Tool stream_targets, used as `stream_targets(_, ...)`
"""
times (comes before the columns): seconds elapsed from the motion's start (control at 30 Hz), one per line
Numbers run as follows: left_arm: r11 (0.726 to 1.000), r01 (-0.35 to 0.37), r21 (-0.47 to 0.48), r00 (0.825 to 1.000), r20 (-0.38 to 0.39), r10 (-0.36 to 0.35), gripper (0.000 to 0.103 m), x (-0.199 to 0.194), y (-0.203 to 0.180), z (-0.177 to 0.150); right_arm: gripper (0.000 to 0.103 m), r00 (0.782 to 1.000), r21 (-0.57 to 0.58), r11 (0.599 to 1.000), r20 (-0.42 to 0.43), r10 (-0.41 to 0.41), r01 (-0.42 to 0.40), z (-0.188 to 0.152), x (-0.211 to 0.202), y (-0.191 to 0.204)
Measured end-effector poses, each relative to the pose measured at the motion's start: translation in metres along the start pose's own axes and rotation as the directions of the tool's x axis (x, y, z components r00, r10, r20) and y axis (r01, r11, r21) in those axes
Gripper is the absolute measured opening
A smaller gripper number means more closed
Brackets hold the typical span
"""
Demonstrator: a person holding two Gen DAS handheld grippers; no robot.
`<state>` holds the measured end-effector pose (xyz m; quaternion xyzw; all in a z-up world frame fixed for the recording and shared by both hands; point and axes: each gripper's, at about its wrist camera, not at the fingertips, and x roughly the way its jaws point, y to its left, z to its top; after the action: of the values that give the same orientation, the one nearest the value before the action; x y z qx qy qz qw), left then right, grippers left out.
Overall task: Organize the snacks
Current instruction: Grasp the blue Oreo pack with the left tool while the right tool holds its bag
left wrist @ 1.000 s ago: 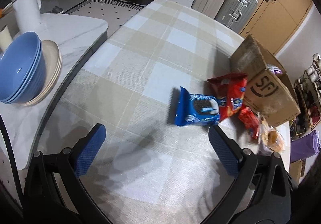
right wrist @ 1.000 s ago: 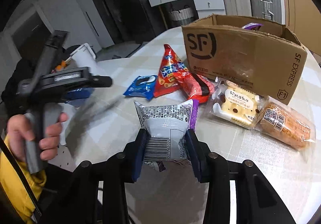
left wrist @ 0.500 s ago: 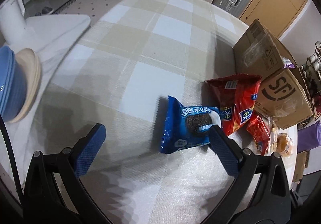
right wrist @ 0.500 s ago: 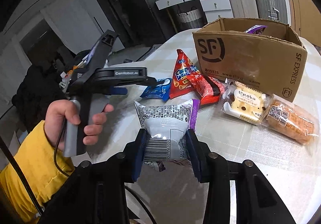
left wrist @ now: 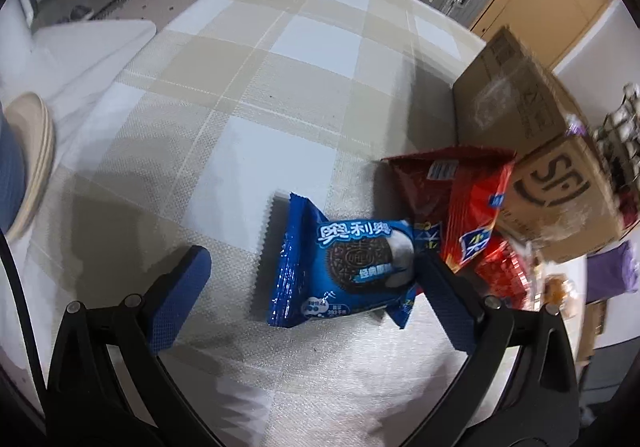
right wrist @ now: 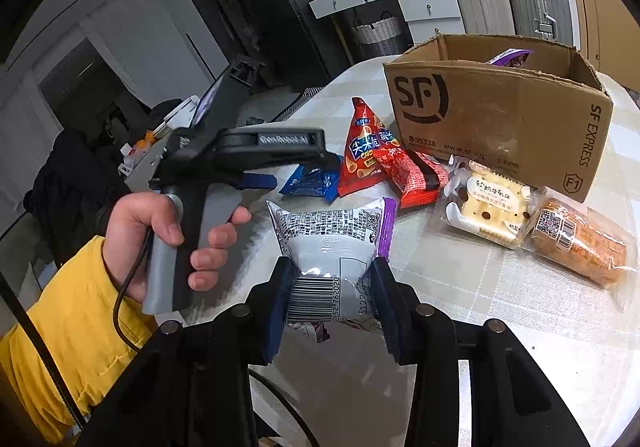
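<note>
A blue Oreo pack [left wrist: 344,271] lies on the checked tablecloth between the wide-apart fingers of my left gripper [left wrist: 312,259], which is open; no pad presses on it. In the right wrist view the same left gripper [right wrist: 288,171], held by a hand [right wrist: 160,223], hovers over the Oreo pack [right wrist: 312,183]. My right gripper [right wrist: 332,287] is shut on a white and purple snack packet [right wrist: 332,239], held above the table. A red triangular chips bag [left wrist: 460,199] leans beside the Oreo pack, in front of the open cardboard box [right wrist: 500,119].
A small red pack [right wrist: 416,175], a cream biscuit pack [right wrist: 488,207] and an orange cake pack [right wrist: 580,243] lie before the box. A purple packet [right wrist: 510,57] pokes out of it. Stacked bowls and plates [left wrist: 28,167] sit on a white counter [left wrist: 80,55] at left.
My left gripper has come down and toward the Oreo pack, which now lies between its fingers. The right gripper has kept still with its packet.
</note>
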<state>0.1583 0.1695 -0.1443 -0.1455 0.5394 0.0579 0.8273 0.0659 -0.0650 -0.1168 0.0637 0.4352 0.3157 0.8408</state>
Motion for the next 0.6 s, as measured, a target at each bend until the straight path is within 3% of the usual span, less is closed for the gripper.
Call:
stream_targets(0.13,0.997,-0.055,0.061,0.998,0.008,0.055,0.102,0.004,-0.012,-0.002,0.04,1.0,0.001,1.0,-0.001,-0.003,0.003,0.0,0.0,0.0)
stream_targets(0.3,0.994,-0.055,0.092,0.998,0.01,0.054,0.1,0.004,-0.012,-0.005,0.04,1.0,0.0,1.0,-0.003,-0.009,0.009,0.0,0.0,-0.001)
stream_targets(0.37,0.994,-0.045,0.102,0.999,0.014,0.043,0.093,0.0,-0.011,-0.008,0.04,1.0,0.0,1.0,-0.003,-0.008,0.008,-0.001,0.0,-0.001)
stream_targets(0.4,0.994,-0.031,0.105,0.999,0.016,0.029,0.083,-0.003,-0.009,-0.009,0.04,1.0,0.001,1.0,-0.003,-0.009,0.009,-0.001,0.0,-0.001)
stream_targets(0.43,0.994,-0.011,0.106,1.0,0.021,0.009,0.058,-0.006,-0.008,-0.01,0.04,1.0,0.002,1.0,-0.002,-0.011,0.011,-0.001,0.0,-0.001)
stream_targets(0.47,0.995,0.03,0.094,0.999,0.028,-0.033,0.048,-0.011,-0.005,-0.01,0.04,1.0,0.003,1.0,-0.002,-0.011,0.011,-0.001,-0.001,-0.002)
stream_targets(0.5,0.995,0.06,0.08,0.998,0.021,-0.062,0.041,-0.013,-0.001,-0.01,0.04,1.0,0.004,1.0,0.0,-0.011,0.011,-0.001,-0.001,-0.002)
stream_targets(0.6,0.993,0.098,0.071,0.995,0.011,-0.099,0.039,-0.015,0.007,-0.011,0.04,1.0,0.007,1.0,0.003,-0.012,0.012,0.0,-0.001,-0.002)
